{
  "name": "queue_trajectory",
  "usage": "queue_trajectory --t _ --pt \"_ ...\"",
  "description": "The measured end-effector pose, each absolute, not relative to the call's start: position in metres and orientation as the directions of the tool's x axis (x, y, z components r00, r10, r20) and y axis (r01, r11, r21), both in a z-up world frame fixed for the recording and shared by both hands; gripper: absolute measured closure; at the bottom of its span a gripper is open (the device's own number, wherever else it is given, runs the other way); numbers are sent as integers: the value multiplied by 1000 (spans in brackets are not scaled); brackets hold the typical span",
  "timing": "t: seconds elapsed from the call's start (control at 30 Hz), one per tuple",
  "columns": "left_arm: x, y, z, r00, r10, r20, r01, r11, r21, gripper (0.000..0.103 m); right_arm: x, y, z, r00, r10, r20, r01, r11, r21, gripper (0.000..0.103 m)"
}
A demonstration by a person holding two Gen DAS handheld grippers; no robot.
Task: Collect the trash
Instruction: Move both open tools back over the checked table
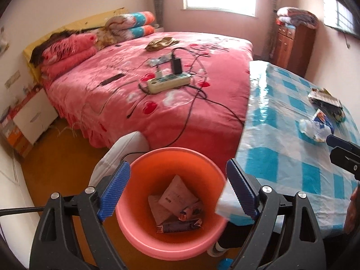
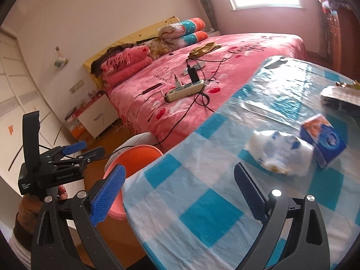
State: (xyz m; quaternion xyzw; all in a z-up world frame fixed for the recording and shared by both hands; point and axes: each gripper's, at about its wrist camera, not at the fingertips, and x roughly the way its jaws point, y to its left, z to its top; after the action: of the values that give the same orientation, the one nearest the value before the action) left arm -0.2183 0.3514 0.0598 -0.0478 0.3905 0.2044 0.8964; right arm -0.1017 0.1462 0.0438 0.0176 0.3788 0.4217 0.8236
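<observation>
My left gripper point(image 1: 177, 191) hangs wide open, empty, over the bin point(image 1: 144, 231) for drops. My right gripper point(image 2: 180, 193), open and empty, faces the wrapper point(image 2: 279, 155) on the table point(image 2: 202, 213).

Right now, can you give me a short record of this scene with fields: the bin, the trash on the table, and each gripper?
bin: round orange plastic bin on the floor beside the table, several wrappers already inside
table: blue and white checked tablecloth
trash left: crumpled clear plastic bag, small blue and white carton beside it
left gripper: open, empty, above the bin
right gripper: open, empty, near the crumpled bag, not touching
</observation>
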Motion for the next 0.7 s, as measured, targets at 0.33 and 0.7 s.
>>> queue_trajectory --t 0.33,0.7 --pt "-195 299 77 629 322 -708 -314 938 148 15 -91 87 44 432 688 -582 -614 698 370 7" --pt "-172 242 96 662 297 -688 -211 955 210 15 -78 40 40 472 667 -576 -551 733 398 7"
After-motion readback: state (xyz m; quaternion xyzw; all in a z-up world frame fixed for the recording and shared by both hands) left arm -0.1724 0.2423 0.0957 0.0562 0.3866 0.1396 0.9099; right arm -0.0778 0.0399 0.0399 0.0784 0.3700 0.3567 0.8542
